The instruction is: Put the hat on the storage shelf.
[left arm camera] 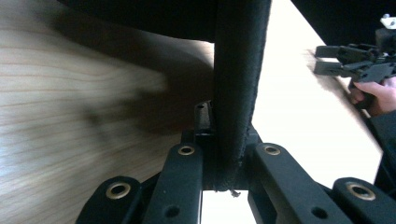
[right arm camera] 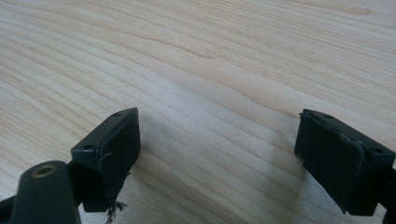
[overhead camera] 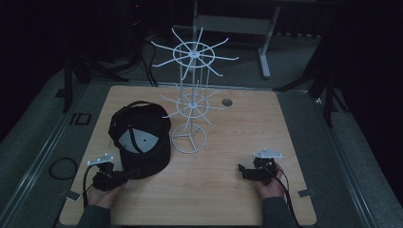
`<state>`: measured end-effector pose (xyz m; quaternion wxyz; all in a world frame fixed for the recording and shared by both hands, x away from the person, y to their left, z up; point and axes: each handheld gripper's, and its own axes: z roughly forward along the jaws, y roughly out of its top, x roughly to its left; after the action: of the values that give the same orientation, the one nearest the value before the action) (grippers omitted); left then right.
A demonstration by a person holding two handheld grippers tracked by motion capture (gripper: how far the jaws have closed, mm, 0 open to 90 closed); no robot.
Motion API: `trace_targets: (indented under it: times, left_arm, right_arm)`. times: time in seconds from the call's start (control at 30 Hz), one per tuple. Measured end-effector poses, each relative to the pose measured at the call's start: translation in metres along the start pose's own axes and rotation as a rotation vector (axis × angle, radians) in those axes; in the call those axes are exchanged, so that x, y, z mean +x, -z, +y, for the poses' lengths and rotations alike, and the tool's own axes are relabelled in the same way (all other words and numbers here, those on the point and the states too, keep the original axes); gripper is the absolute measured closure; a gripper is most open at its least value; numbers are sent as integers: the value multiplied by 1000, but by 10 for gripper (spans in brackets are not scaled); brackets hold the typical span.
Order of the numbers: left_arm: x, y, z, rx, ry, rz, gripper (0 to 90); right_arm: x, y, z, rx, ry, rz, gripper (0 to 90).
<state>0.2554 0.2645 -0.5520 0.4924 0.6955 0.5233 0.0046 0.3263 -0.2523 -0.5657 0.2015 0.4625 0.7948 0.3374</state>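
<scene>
Left tongs (overhead camera: 127, 174) clench the black cap's brim (left arm camera: 236, 93); right tongs (right arm camera: 229, 154), low over the table (right arm camera: 210, 56), gape.

High view dim and murky — both gripper views brighter, the left one's wood grain blurred.

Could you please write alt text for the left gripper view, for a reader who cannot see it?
The left gripper is shut on the stiff black fabric brim of a cap, held edge-on between its two black jaws above a light wooden table. At upper right, a hand holds the right gripper over the table's edge.
</scene>
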Motion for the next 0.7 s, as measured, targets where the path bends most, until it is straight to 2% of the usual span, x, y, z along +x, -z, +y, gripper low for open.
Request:
trace_targets:
  times: [0.27, 0.7]
  left_arm:
    - [-1, 10, 3, -23, -14, 48, 860]
    - [-3, 23, 10, -60, -26, 89, 860]
  right_arm:
    - [0, 0, 0, 0, 0, 0, 139]
    - [0, 0, 0, 0, 0, 0, 140]
